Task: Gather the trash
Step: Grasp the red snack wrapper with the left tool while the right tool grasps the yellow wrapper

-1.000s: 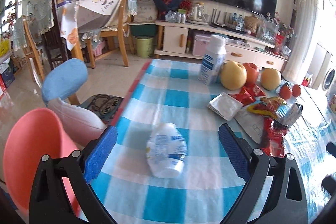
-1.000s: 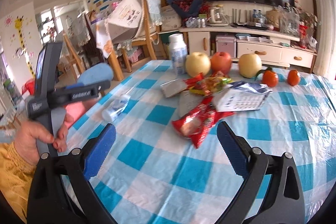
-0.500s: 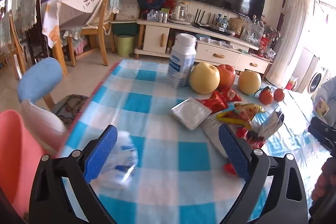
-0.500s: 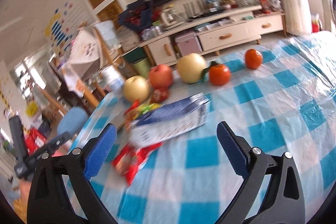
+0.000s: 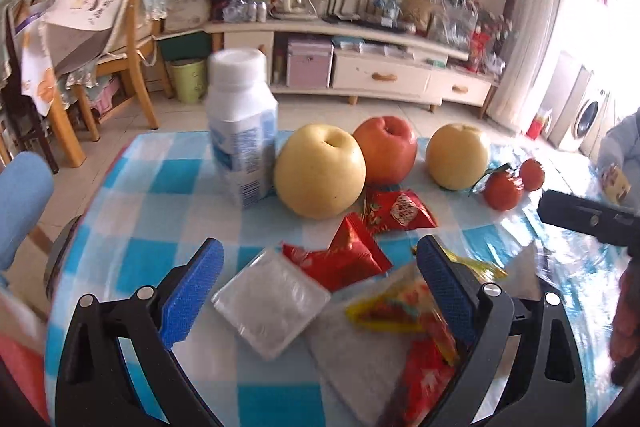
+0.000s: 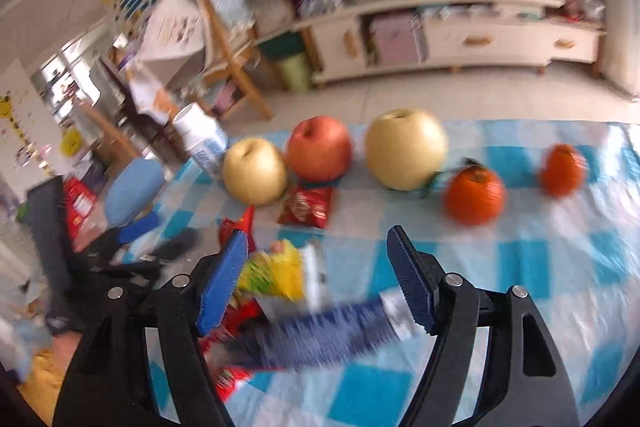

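Looking across the checked tablecloth point(image 5: 168, 187), I see bare cloth toward its left edge, fruit and a milk bottle point(image 5: 242, 131) lining the far edge before the TV cabinet point(image 5: 376, 75). My left gripper point(image 5: 318, 291) is spread above a clear tray point(image 5: 272, 305) and red wrappers point(image 5: 340, 255). My right gripper point(image 6: 316, 279) is closing around the blurred blue-and-white packet point(image 6: 320, 335), pads not yet pressing.

blue-white packet point(image 6: 320, 337) blurred, wrapper point(image 5: 424, 383) cut off

**Black frames, blue pads**

The left gripper point(image 5: 320, 289) and the right gripper point(image 6: 316, 279) each have black plastic arms with silver screws and ribbed blue pads point(image 5: 192, 293). A yellow sleeve point(image 6: 38, 387) shows at the right view's lower-left corner.
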Demonstrator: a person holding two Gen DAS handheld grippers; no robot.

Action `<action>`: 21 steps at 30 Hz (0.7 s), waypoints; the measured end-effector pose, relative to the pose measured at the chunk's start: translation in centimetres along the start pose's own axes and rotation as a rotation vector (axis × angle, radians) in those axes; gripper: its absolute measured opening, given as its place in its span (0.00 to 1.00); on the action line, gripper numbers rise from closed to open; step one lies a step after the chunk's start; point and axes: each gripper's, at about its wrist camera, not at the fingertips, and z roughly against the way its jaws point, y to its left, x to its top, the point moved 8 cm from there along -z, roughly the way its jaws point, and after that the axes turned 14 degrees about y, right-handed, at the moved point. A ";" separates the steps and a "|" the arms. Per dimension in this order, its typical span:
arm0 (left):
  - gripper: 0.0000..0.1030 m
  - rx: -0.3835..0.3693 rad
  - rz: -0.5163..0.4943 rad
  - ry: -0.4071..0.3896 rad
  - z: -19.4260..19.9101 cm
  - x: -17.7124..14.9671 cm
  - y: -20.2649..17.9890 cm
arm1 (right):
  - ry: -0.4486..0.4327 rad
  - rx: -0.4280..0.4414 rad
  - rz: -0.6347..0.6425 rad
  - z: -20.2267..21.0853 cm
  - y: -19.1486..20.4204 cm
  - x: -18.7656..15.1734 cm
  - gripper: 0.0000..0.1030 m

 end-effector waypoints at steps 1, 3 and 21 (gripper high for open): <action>0.88 -0.006 -0.001 0.010 -0.6 0.1 0.0 | 0.054 0.014 0.019 -1.3 0.3 0.9 0.71; 0.67 -0.012 -0.008 0.056 -2.6 0.4 0.0 | 0.097 -0.009 0.033 -2.7 0.2 2.0 0.71; 0.44 -0.179 0.003 0.178 -6.2 -2.2 -1.0 | 0.393 -0.094 0.094 -12.9 1.5 5.0 0.41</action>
